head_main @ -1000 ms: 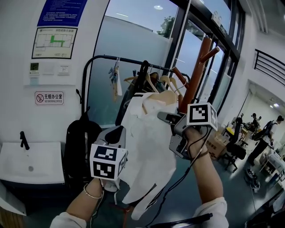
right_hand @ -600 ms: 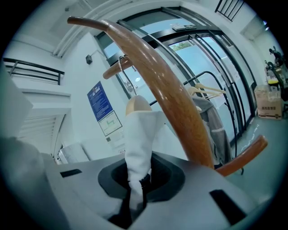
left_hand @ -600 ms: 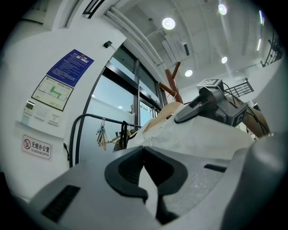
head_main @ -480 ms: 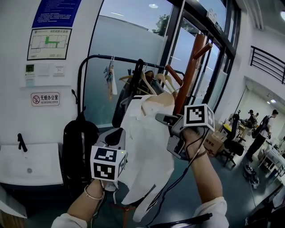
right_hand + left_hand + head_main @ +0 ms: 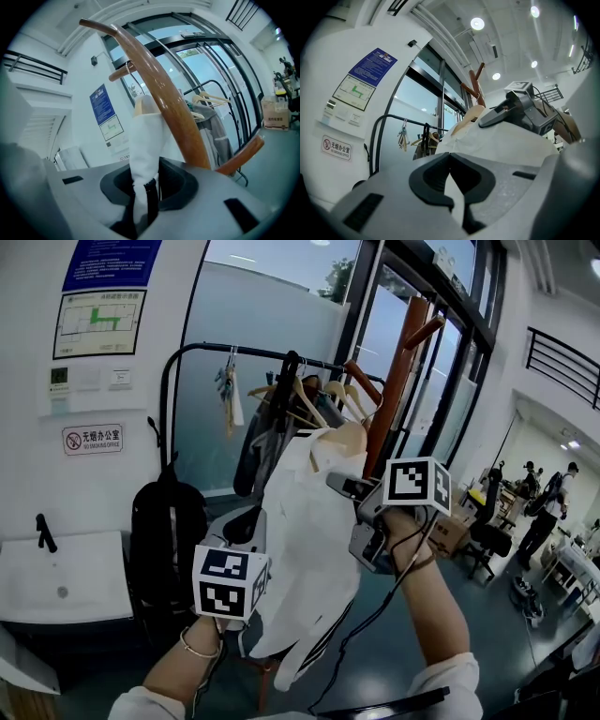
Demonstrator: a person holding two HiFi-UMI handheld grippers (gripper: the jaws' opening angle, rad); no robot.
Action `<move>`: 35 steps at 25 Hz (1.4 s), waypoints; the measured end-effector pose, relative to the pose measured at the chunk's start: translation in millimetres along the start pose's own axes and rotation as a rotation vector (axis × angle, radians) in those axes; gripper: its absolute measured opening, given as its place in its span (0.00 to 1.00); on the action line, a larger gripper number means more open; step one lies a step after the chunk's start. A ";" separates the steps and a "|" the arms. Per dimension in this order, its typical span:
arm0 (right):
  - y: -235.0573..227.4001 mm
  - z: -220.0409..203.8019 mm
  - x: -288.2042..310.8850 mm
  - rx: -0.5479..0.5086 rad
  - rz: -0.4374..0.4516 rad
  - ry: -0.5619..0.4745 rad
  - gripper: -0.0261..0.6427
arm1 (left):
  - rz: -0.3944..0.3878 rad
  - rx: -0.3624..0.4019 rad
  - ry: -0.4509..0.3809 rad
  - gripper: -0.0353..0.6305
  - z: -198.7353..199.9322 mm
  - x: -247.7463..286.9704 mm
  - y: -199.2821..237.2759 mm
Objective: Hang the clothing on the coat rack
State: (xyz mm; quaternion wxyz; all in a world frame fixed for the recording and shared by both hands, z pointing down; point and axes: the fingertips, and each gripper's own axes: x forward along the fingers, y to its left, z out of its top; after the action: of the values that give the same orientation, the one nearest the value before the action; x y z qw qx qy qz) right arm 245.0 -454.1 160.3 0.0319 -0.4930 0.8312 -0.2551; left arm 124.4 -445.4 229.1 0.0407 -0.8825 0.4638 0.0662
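A white garment (image 5: 309, 521) hangs on a wooden hanger (image 5: 342, 439) right beside the brown wooden coat rack (image 5: 394, 381). My right gripper (image 5: 339, 486) grips the garment at its shoulder, just under the hanger. In the right gripper view the white cloth (image 5: 145, 145) runs down between the jaws in front of a curved rack arm (image 5: 164, 93); the jaws have just been opening, and the cloth still sits pinched between them. My left gripper (image 5: 255, 517) is shut on the garment's left side, a fold of white cloth (image 5: 506, 145) caught between its jaws.
A black clothes rail (image 5: 272, 371) with hangers and dark clothes stands behind the garment. A black backpack (image 5: 167, 531) leans below it, beside a white sink (image 5: 66, 577) at the left wall. Glass doors rise behind the rack. A cardboard box (image 5: 455, 531) and people (image 5: 544, 493) are far right.
Both grippers stay on the garment. The left one has sunk a little with the cloth; the right one has hardly moved.
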 end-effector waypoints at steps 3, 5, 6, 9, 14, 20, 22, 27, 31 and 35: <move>0.1 -5.8 -3.8 -0.006 0.001 -0.012 0.19 | 0.004 0.001 -0.003 0.06 -1.2 -3.9 -1.8; 1.1 -8.5 -7.5 -0.007 0.008 -0.020 0.22 | 0.000 0.002 0.000 0.06 -2.2 -6.6 -5.6; 1.6 -9.5 -9.8 -0.012 0.009 -0.024 0.24 | -0.002 0.002 0.003 0.06 -2.8 -8.1 -7.8; 3.5 -11.8 -16.4 -0.038 0.007 -0.046 0.30 | -0.009 0.000 0.014 0.06 -6.5 -12.0 -12.9; 5.9 -15.3 -28.9 -0.044 0.017 -0.088 0.34 | -0.026 -0.007 0.032 0.06 -14.4 -19.0 -23.5; 11.2 -16.2 -39.5 -0.033 0.018 -0.142 0.35 | -0.048 -0.022 0.046 0.06 -19.6 -27.5 -34.3; 13.4 -16.5 -41.6 -0.041 0.011 -0.157 0.36 | -0.057 -0.025 0.048 0.06 -21.3 -30.0 -37.7; 19.7 -18.1 -45.7 -0.086 -0.015 -0.187 0.37 | -0.074 -0.036 0.056 0.06 -26.5 -35.4 -37.2; 22.5 -21.3 -54.6 -0.096 -0.035 -0.211 0.37 | -0.090 -0.050 0.058 0.06 -29.6 -40.7 -39.0; 19.6 -26.2 -63.3 -0.079 -0.054 -0.228 0.37 | -0.109 -0.066 0.060 0.06 -33.0 -44.1 -41.0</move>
State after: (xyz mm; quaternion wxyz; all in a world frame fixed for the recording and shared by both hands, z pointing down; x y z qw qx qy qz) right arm 253.7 -383.4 161.5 0.1000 -0.5421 0.8178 -0.1652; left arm 136.1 -390.7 269.0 0.0013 -0.9090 0.4135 0.0524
